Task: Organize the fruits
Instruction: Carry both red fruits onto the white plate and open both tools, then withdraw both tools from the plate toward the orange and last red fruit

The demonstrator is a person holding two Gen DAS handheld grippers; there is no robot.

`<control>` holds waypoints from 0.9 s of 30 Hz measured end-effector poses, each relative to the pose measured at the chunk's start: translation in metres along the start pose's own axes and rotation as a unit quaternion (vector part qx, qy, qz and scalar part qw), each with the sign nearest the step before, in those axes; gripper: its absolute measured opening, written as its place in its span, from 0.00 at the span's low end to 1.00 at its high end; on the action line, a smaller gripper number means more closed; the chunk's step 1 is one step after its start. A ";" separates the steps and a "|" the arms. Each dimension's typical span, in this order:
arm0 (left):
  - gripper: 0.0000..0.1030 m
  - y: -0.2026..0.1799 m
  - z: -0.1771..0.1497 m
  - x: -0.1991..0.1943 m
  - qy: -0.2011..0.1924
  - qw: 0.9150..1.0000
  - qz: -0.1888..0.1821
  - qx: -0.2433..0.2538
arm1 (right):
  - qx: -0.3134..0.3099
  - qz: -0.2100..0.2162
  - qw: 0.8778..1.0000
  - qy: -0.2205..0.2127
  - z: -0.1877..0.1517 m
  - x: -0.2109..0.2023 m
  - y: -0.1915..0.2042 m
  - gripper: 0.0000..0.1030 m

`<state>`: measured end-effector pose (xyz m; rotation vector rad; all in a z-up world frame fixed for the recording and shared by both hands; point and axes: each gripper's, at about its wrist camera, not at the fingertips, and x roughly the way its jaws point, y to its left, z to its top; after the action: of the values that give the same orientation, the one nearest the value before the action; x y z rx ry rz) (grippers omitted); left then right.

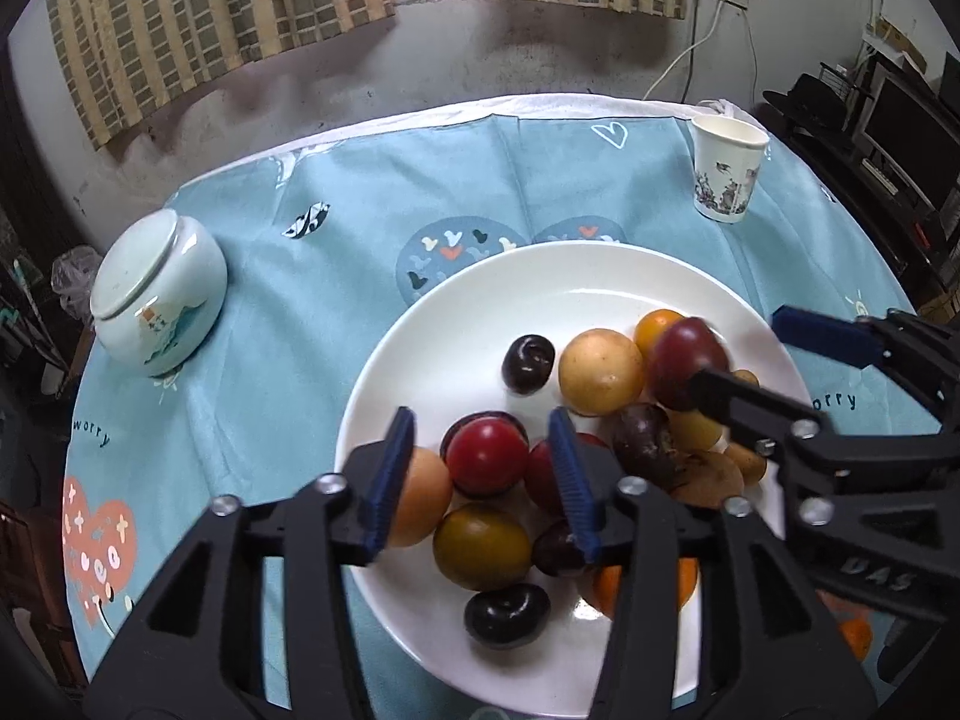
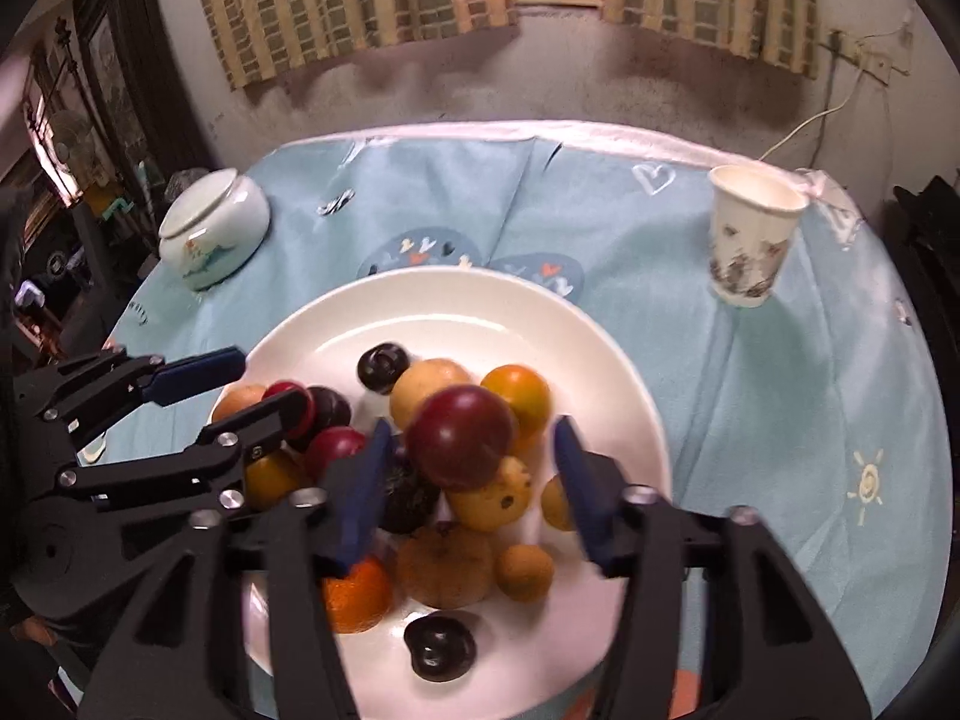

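Note:
A white plate (image 1: 456,312) (image 2: 336,330) holds several small fruits: red, yellow, orange and dark ones. My left gripper (image 1: 480,468) is open just above the plate's near side, its fingers either side of a red fruit (image 1: 486,456). My right gripper (image 2: 471,480) is open over the plate, with a dark red plum (image 2: 461,445) (image 1: 687,360) between its blue pads; no pad visibly touches it. The right gripper shows in the left wrist view (image 1: 744,354), and the left gripper shows in the right wrist view (image 2: 252,384).
A pale lidded ceramic jar (image 1: 157,294) (image 2: 213,231) stands at the left of the blue tablecloth (image 1: 336,276). A paper cup (image 1: 727,168) (image 2: 751,237) stands at the far right. A wall with curtains lies behind the table.

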<state>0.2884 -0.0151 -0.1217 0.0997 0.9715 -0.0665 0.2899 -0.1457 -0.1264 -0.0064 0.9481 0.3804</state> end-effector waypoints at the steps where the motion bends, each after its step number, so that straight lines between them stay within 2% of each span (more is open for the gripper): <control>1: 0.57 0.002 0.000 -0.003 -0.004 1.000 0.003 -0.003 | 0.002 0.001 1.000 -0.005 0.001 -0.005 -0.002 0.65; 7: 0.58 0.018 0.002 -0.036 -0.025 0.999 0.010 -0.024 | -0.006 -0.007 0.999 -0.037 0.002 -0.046 0.000 0.65; 9: 0.64 0.028 -0.001 -0.052 -0.033 0.999 0.008 -0.041 | -0.009 -0.006 0.999 -0.047 -0.003 -0.063 0.000 0.65; 13: 0.67 0.038 -0.021 -0.084 -0.042 0.998 0.003 -0.050 | -0.015 -0.007 0.999 -0.051 -0.032 -0.098 -0.002 0.65; 17: 0.72 0.035 -0.068 -0.110 -0.040 0.998 -0.006 -0.038 | -0.004 -0.014 1.000 -0.010 -0.096 -0.113 -0.012 0.65; 20: 0.72 0.032 -0.109 -0.117 -0.018 0.999 -0.012 -0.034 | -0.001 -0.031 0.999 0.044 -0.158 -0.111 -0.018 0.65; 22: 0.72 0.031 -0.138 -0.119 0.007 0.999 -0.020 -0.041 | 0.001 -0.053 0.997 0.063 -0.188 -0.109 -0.021 0.65; 25: 0.72 0.027 -0.175 -0.121 0.034 0.998 -0.027 -0.042 | 0.032 -0.058 0.995 0.074 -0.214 -0.107 -0.027 0.65; 27: 0.72 0.025 -0.195 -0.120 0.053 0.997 -0.027 -0.044 | 0.046 -0.060 0.994 0.073 -0.219 -0.106 -0.029 0.65</control>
<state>0.0636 0.0330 -0.1304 -0.0038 1.0824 -0.0695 0.0706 -0.2432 -0.1756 -0.0079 1.1043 0.2278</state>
